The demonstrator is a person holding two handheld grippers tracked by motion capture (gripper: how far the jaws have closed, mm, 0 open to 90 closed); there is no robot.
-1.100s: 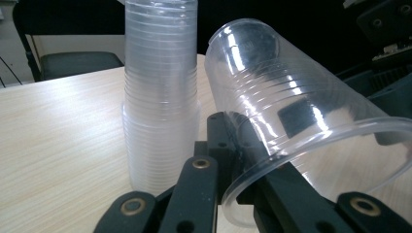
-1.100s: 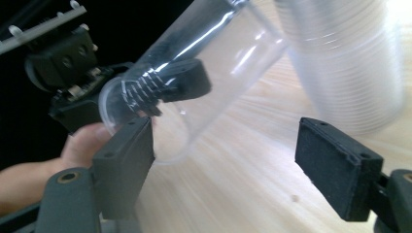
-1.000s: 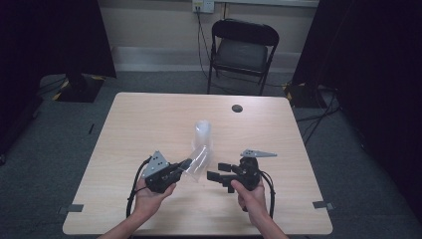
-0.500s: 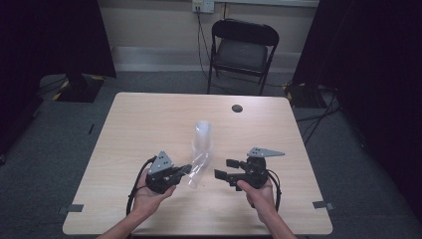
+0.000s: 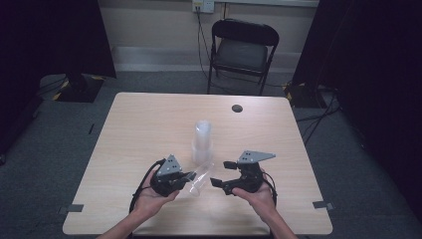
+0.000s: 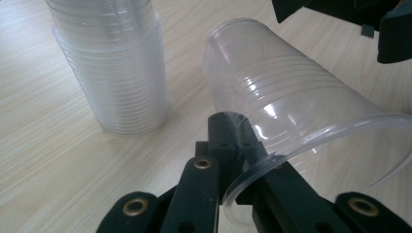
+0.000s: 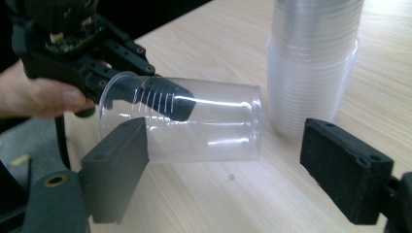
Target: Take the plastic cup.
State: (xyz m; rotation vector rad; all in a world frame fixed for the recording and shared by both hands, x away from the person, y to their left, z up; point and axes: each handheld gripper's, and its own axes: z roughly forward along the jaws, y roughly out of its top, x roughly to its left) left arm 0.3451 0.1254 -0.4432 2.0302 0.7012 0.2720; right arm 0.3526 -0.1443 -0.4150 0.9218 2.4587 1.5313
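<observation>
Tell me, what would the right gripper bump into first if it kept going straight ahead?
Probably the clear cup that the left gripper holds sideways, just beyond the right gripper and its open jaws. Depth is hard to judge.

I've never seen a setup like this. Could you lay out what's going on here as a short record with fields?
Setting: wooden table, folding chair behind it
Left gripper: shut on the rim of a clear plastic cup, one jaw inside it, cup held on its side
Right gripper: open, jaws apart near the cup's closed end, not touching
Nearby: stack of cups upright on the table
Also: small dark disc near the far edge
</observation>
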